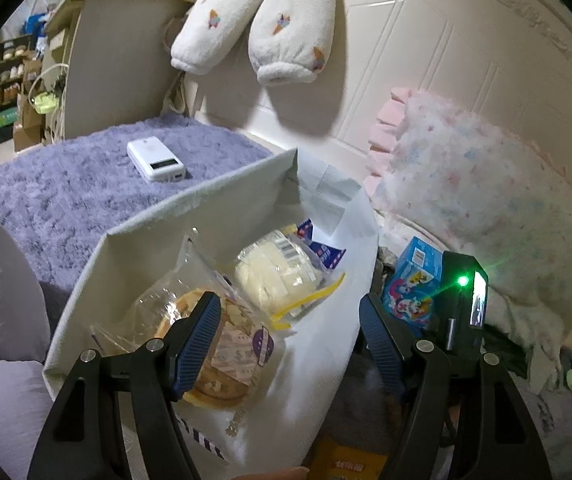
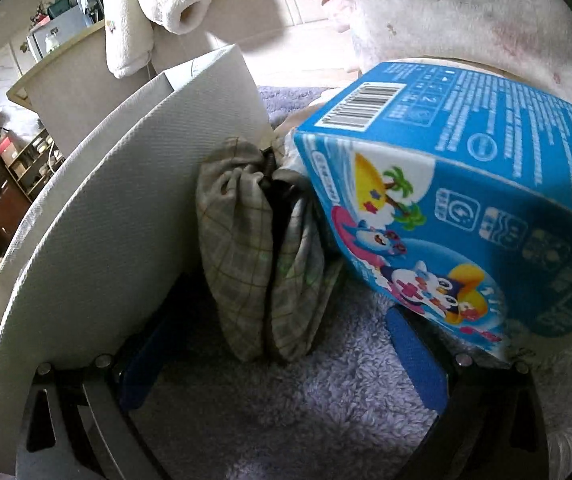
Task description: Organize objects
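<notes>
While both tools gape wide, the blue box (image 2: 466, 200) lies tilted — barcode end up-left; checked pouch (image 2: 261, 264) upright.

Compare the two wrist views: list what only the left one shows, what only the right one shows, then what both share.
Only the left wrist view: the snack packets inside the bin, a wrapped pastry and a pale bun, plus a white power bank on the purple blanket.
Only the right wrist view: a checked drawstring pouch between bin and box.
Both: the white fabric bin and the blue cartoon box.
</notes>
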`<state>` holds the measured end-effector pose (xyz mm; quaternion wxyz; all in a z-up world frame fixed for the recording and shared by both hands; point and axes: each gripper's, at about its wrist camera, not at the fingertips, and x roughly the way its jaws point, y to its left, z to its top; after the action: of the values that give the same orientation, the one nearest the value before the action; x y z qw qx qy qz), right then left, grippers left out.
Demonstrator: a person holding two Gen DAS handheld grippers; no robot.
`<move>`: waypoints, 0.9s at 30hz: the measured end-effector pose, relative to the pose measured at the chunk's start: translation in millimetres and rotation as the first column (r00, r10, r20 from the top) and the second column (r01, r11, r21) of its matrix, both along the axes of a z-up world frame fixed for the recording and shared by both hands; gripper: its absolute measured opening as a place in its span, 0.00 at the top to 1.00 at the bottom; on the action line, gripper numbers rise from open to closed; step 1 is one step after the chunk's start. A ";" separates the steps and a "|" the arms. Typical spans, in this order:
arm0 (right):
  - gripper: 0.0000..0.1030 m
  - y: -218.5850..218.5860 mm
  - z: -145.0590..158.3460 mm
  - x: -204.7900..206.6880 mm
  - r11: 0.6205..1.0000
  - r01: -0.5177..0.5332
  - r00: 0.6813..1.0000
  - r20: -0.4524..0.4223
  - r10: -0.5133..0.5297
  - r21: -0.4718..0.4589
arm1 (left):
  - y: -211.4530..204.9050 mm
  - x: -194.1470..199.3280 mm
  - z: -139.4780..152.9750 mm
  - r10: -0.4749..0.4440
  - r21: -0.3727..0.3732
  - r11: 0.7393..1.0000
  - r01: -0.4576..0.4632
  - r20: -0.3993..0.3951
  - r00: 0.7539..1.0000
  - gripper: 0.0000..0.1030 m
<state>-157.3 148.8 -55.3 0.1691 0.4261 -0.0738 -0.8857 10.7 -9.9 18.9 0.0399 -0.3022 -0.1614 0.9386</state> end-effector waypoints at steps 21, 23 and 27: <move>0.00 8.2 -3.3 -2.7 0.992 -0.006 1.000 -0.011 0.005 -0.125 | 50.2 7.6 23.5 -0.238 -0.209 0.952 0.224 -0.048 0.970 0.33; 0.00 14.8 -2.4 2.8 0.988 -0.006 1.000 -0.014 0.004 -0.154 | 33.7 14.7 20.2 -0.246 -0.148 0.960 0.236 -0.051 0.968 0.31; 0.00 23.1 -1.0 9.2 0.982 -0.001 1.000 -0.016 -0.002 -0.189 | 11.6 -0.6 23.3 -0.175 -0.049 0.983 0.176 0.027 0.984 0.31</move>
<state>-148.1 171.9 -56.3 0.2091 0.4008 -0.1562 -0.8782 10.1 1.7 42.2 0.1128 -0.3270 -0.1104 0.9318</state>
